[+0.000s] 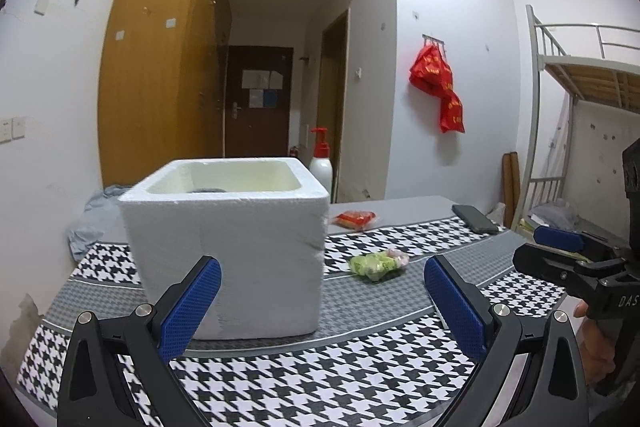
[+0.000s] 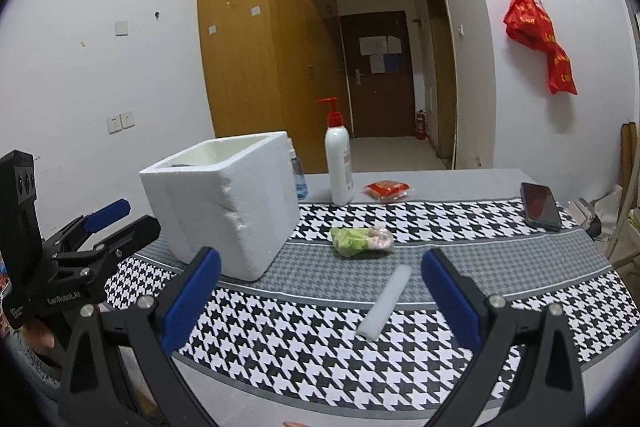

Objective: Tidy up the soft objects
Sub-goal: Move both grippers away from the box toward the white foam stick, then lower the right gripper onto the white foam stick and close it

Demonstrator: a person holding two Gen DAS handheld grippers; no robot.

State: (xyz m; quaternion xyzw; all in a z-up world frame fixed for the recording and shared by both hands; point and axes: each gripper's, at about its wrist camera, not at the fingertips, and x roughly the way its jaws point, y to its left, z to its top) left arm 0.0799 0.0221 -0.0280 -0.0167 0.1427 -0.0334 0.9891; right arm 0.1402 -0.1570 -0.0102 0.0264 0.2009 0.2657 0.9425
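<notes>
Left gripper (image 1: 322, 301) jaws spread wide, nothing between them, hovering just in front of the white foam box (image 1: 228, 243) on the houndstooth tablecloth (image 2: 320, 339). Right gripper (image 2: 320, 297) also wide open and empty. White foam strip (image 2: 385, 302) lies on the cloth between its 2 fingers (not touching either). Green-pink soft bundle (image 2: 361, 241) sits beyond it, right of the box. Red packet (image 2: 386, 190), pump bottle (image 2: 339, 167) and phone (image 2: 540, 205) further back.

You are seeing a white foam box (image 2: 224, 211), green-pink soft bundle (image 2: 360, 239), red packet (image 2: 386, 190) and white foam strip (image 2: 385, 302) lying on black-white houndstooth cloth (image 2: 320, 339).
</notes>
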